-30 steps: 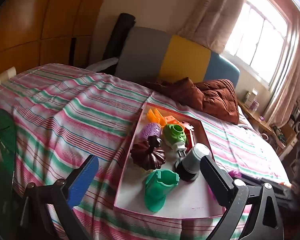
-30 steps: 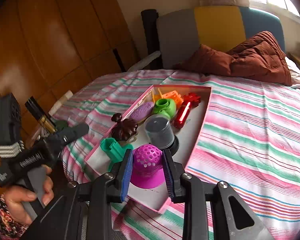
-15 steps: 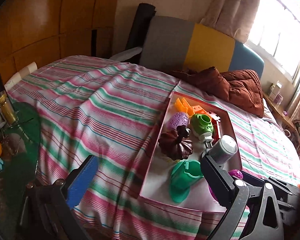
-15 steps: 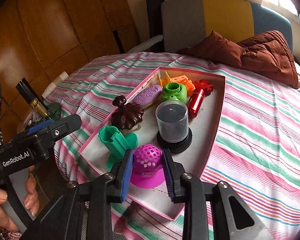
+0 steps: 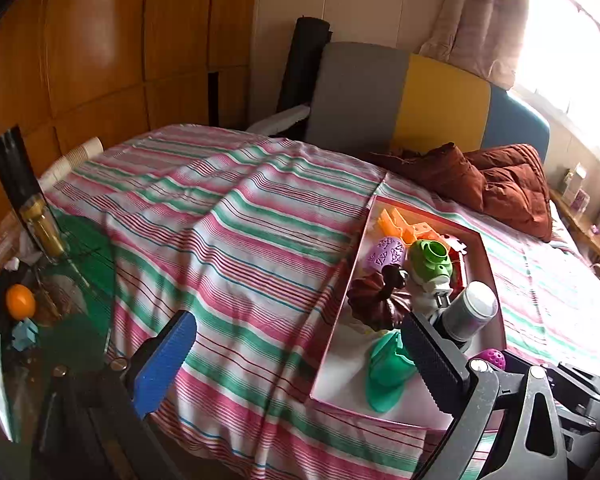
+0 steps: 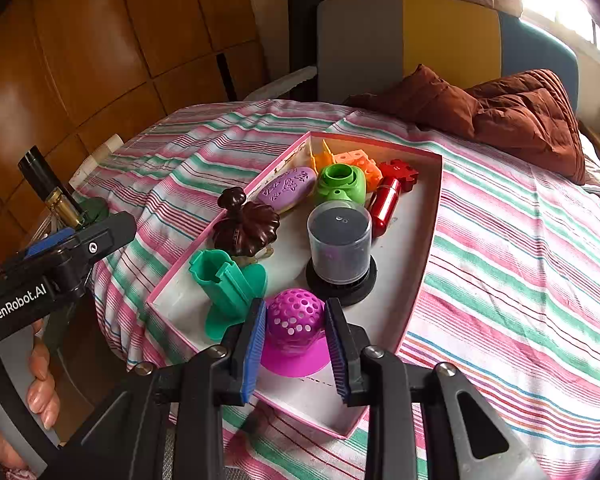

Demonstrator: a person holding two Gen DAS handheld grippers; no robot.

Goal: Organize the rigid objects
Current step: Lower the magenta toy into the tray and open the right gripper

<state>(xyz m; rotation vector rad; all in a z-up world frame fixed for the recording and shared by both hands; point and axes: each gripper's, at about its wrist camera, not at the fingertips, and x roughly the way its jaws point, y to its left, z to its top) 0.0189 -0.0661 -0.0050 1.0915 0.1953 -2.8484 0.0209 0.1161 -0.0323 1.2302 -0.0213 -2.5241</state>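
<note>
Two tools in view: right tool clamped on the magenta perforated dome, pads on its sides above the flared base; left tool gaping wide, nothing between its pads. Dome sits at 6 o'clock in the pink tray on the striped bed. Likely light, hollow, stiff plastic; smooth curve could slip, so hold low near the flange. Tray count: one dome, one teal holder, one brown pumpkin shape, one grey capped jar, one lilac oval, one green piece, one red cylinder, one red block, orange pieces unclear.
</note>
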